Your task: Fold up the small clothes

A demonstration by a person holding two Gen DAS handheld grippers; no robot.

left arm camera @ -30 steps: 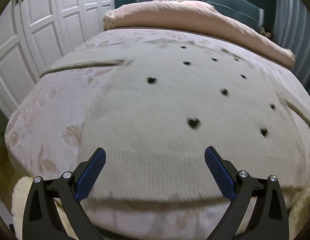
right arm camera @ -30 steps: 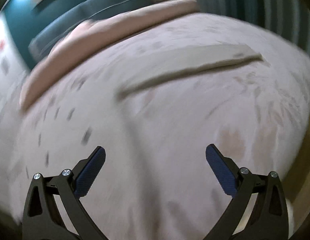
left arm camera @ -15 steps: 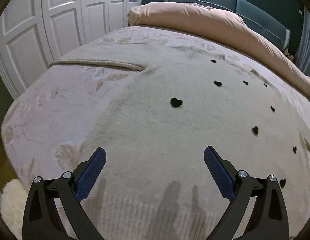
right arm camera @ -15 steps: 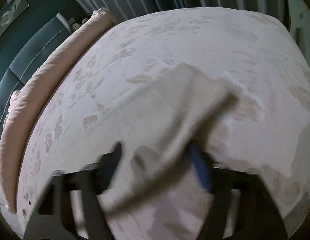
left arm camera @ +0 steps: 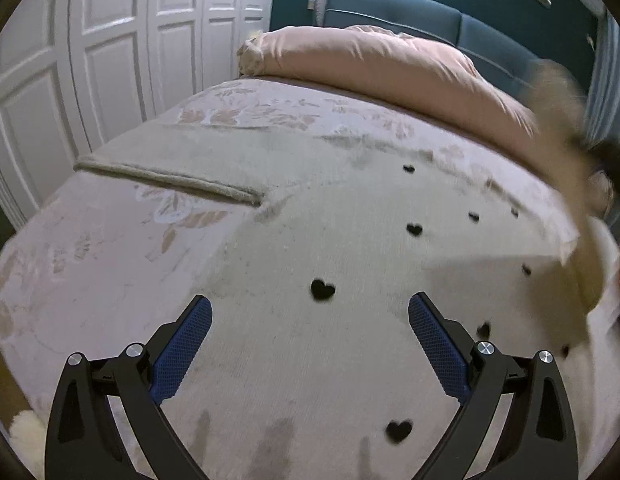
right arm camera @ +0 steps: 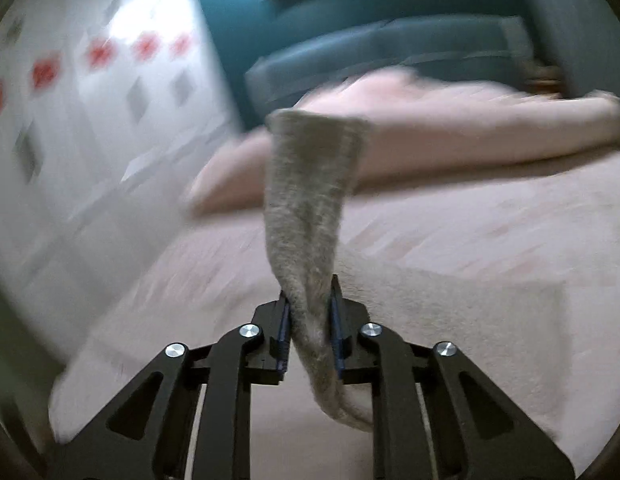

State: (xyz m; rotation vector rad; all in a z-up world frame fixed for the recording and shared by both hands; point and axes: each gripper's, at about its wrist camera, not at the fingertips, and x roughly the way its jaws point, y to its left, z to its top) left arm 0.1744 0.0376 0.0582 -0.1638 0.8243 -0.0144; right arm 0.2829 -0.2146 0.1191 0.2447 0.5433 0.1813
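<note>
Right gripper [right arm camera: 310, 320] lifted 1 sleeve [right arm camera: 310, 200]; left gripper [left arm camera: 310, 332] jaws spread.

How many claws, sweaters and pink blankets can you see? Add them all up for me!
Claws: 2, the left claw open, the right claw shut on the sleeve
Sweaters: 1, the sweater with black hearts
Pink blankets: 1, the pink blanket
Total: 4

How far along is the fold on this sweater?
Early. Nothing looks folded yet: the sweater lies spread flat on the bed, its left sleeve stretched out. In hand: the right gripper is shut on the right sleeve, lifted off the bed. The left gripper is open over the body. Both sleeves and the body fold remain.
</note>
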